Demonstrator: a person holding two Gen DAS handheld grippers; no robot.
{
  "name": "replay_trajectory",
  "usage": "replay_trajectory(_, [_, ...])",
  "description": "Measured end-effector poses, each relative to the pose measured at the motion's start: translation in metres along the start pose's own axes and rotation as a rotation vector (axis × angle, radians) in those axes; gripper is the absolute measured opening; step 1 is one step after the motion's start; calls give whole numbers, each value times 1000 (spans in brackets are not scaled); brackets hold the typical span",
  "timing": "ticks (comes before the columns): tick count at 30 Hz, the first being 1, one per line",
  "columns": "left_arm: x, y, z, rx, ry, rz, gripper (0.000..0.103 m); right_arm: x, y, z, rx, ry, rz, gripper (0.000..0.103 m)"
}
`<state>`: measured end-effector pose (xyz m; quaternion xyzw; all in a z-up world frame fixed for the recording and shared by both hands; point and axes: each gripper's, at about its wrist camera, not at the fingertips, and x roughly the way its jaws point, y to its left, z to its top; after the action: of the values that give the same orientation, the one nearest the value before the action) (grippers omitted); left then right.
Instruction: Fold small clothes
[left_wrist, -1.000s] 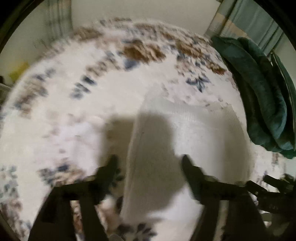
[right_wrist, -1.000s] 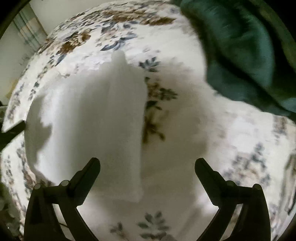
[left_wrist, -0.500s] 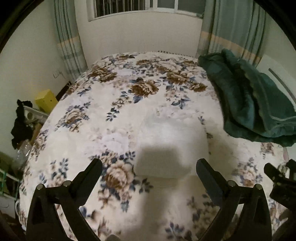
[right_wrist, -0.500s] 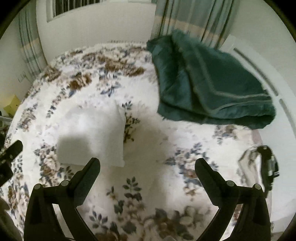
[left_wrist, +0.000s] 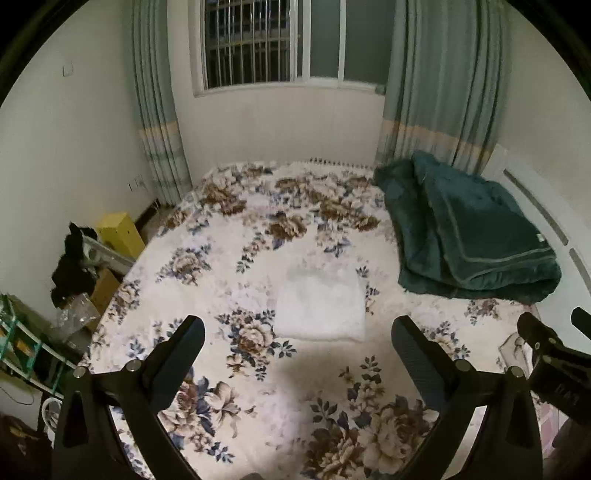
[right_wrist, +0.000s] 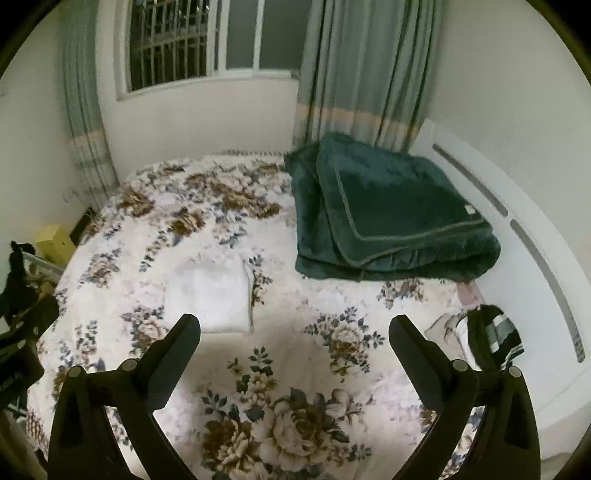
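Observation:
A small white garment (left_wrist: 320, 308) lies folded into a flat rectangle on the floral bedspread (left_wrist: 258, 236). It also shows in the right wrist view (right_wrist: 210, 295), left of centre. My left gripper (left_wrist: 297, 336) is open and empty, held well above the bed and back from the garment. My right gripper (right_wrist: 294, 332) is open and empty too, high over the bed, with the garment ahead to its left. The right gripper's body shows at the right edge of the left wrist view (left_wrist: 554, 362).
A folded dark green blanket (left_wrist: 469, 236) lies at the bed's far right by the white headboard (right_wrist: 517, 236). Some clothes and a bag (right_wrist: 480, 332) sit at the bed's right edge. A yellow box (left_wrist: 120, 234), dark clothes (left_wrist: 72, 266) and clutter stand beside the bed's left.
Both grippers have pulled up and back from close over the white garment to high above the bed. The garment stays folded on the bedspread.

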<state>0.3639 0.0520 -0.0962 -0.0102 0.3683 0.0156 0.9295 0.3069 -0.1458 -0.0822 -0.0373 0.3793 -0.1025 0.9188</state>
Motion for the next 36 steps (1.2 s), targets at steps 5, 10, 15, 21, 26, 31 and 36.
replay_trajectory(5, [-56,2,0,-11,-42,-9,103,-77,-9,-1,-7,-73,13,103])
replay_trajectory(10, [-96,1,-7,-19,-60,-36,103,-143,-18,-4,-9,-139,12,103])
replay_trajectory(15, [-126,-1,-13,-20,-78,-39,103,-186,-23,-12,-22,-165,30,103])
replay_trajectory(21, [-148,-1,-18,-25,-92,-34,103,-214,-28,-21,-27,-174,47,103])
replay_trajectory(26, [-160,-1,-22,-31,-105,-20,103,-222,-32,-27,-24,-171,58,103])
replay_trajectory(31, [-167,-3,-23,-27,-122,-16,103,-229,-35,-29,-31,-174,69,103])
replay_trajectory(36, [-175,-6,-24,-27,-132,-4,103,-232,-37,-31,-32,-177,77,103])
